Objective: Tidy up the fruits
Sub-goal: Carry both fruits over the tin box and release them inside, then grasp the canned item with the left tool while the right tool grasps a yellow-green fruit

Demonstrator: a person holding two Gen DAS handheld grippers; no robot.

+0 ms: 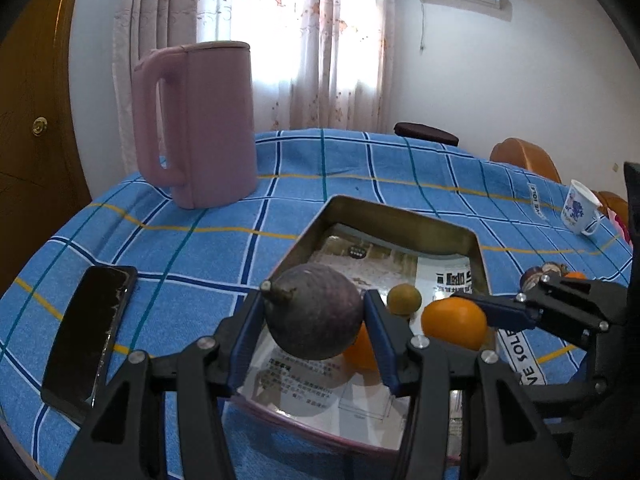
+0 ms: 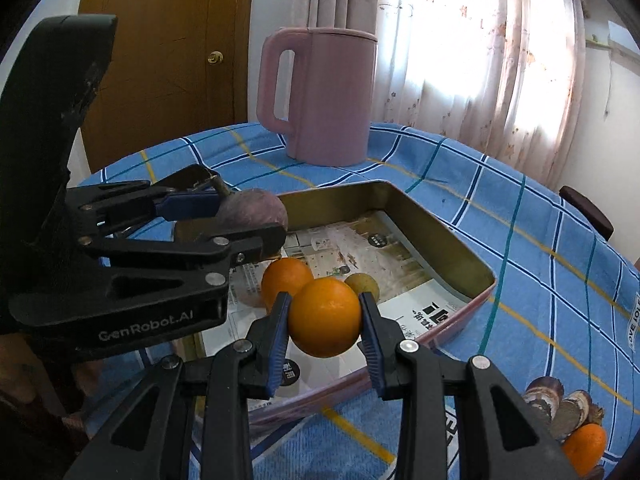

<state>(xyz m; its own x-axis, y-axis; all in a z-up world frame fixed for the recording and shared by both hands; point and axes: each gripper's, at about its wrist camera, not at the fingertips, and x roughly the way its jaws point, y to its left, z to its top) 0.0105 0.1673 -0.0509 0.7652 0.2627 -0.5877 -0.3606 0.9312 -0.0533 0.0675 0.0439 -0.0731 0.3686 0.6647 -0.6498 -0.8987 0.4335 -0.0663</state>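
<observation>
My left gripper point(image 1: 314, 316) is shut on a dark purple fruit with a stub stem point(image 1: 314, 314), held above the metal tray point(image 1: 400, 216). The same purple fruit point(image 2: 256, 210) and the left gripper point(image 2: 240, 220) show at the left of the right wrist view. My right gripper point(image 2: 325, 318) is shut on an orange point(image 2: 325, 322), hanging over the tray's near part point(image 2: 460, 256). In the left wrist view that orange point(image 1: 454, 322) sits at the right gripper point(image 1: 472, 312). Inside the tray lie another orange point(image 2: 286, 278) and a small yellow-green fruit point(image 2: 362, 284).
A pink jug point(image 1: 200, 124) stands at the back of the blue checked tablecloth point(image 1: 180, 248). A black phone point(image 1: 90, 332) lies at the left. A white mug point(image 1: 580, 208) stands far right. Brown chestnut-like fruits point(image 2: 560, 404) and one more orange point(image 2: 584, 448) lie right of the tray.
</observation>
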